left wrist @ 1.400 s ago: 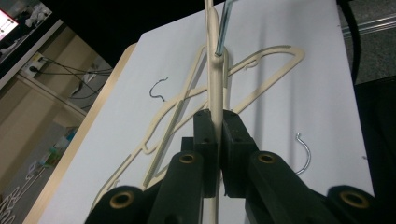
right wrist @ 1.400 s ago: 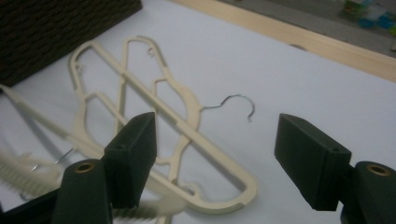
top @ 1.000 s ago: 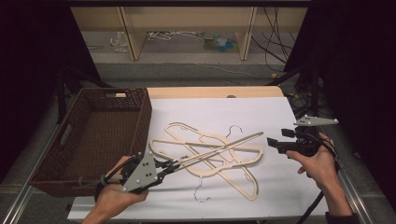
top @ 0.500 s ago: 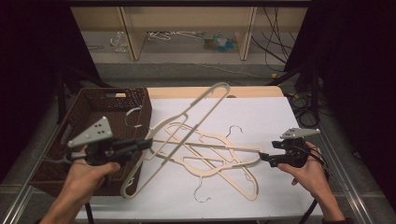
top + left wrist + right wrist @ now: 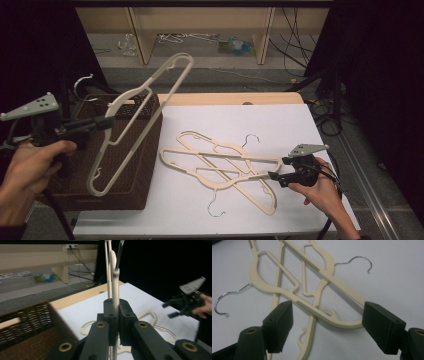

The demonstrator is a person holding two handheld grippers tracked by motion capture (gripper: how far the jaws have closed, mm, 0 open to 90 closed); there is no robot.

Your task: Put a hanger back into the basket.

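My left gripper (image 5: 107,121) is shut on a cream plastic hanger (image 5: 145,107) and holds it tilted in the air over the brown wicker basket (image 5: 145,165). In the left gripper view the jaws clamp the hanger's bar (image 5: 115,287). Two more cream hangers (image 5: 225,167) lie crossed on the white table (image 5: 280,125). My right gripper (image 5: 275,176) stands at their near right end. Its jaws have just been opening, and the rounded corner of one hanger (image 5: 342,323) lies between them, my right gripper (image 5: 327,325) low over the table.
The basket stands at the table's left side. Metal hooks (image 5: 252,139) of the lying hangers stick out toward the far and near edges. A wooden strip (image 5: 225,98) borders the table's far edge, with open shelves (image 5: 200,30) and cables beyond.
My left gripper has lifted one hanger off the pile and swung it left and up over the basket. The right gripper has sunk toward the end of the remaining hangers.
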